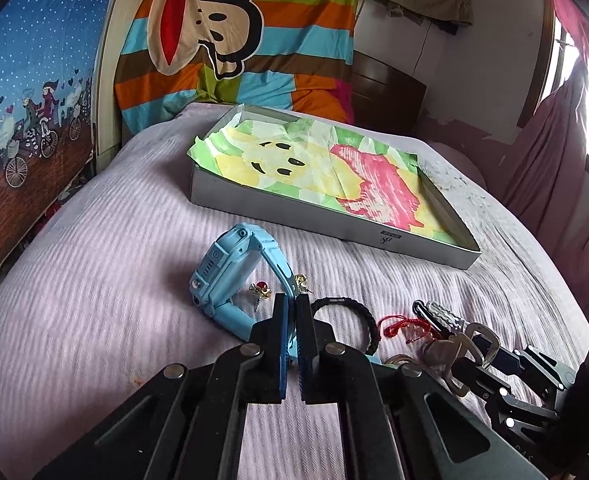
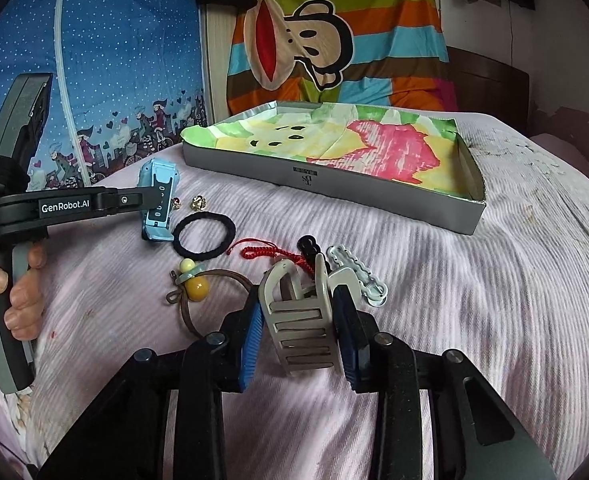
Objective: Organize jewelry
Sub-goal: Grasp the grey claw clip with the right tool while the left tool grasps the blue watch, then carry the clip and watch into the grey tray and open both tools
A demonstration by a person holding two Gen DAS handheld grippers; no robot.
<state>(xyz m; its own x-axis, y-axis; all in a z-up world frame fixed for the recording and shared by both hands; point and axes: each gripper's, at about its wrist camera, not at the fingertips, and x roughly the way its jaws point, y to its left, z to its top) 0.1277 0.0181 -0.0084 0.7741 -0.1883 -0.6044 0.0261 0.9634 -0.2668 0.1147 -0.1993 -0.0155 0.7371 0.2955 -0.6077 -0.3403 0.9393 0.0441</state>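
A light-blue watch (image 1: 224,268) stands on its edge on the pink bedspread. My left gripper (image 1: 292,305) is shut on its strap. In the right wrist view the same watch (image 2: 147,178) is pinched by the left gripper (image 2: 161,200), which a hand (image 2: 18,288) holds. My right gripper (image 2: 300,322) is shut on a beige hair claw clip (image 2: 300,320), low over the bed. A grey shallow box (image 1: 326,222) lined with colourful paper lies beyond the items, also seen as the box (image 2: 334,184) ahead.
Loose on the bed lie a black hair tie (image 2: 204,236), red cord bracelet (image 2: 260,252), gold earring (image 2: 198,202), brown tie with yellow beads (image 2: 196,286), and black and white snap clips (image 2: 358,276). A striped monkey blanket (image 1: 234,40) hangs behind.
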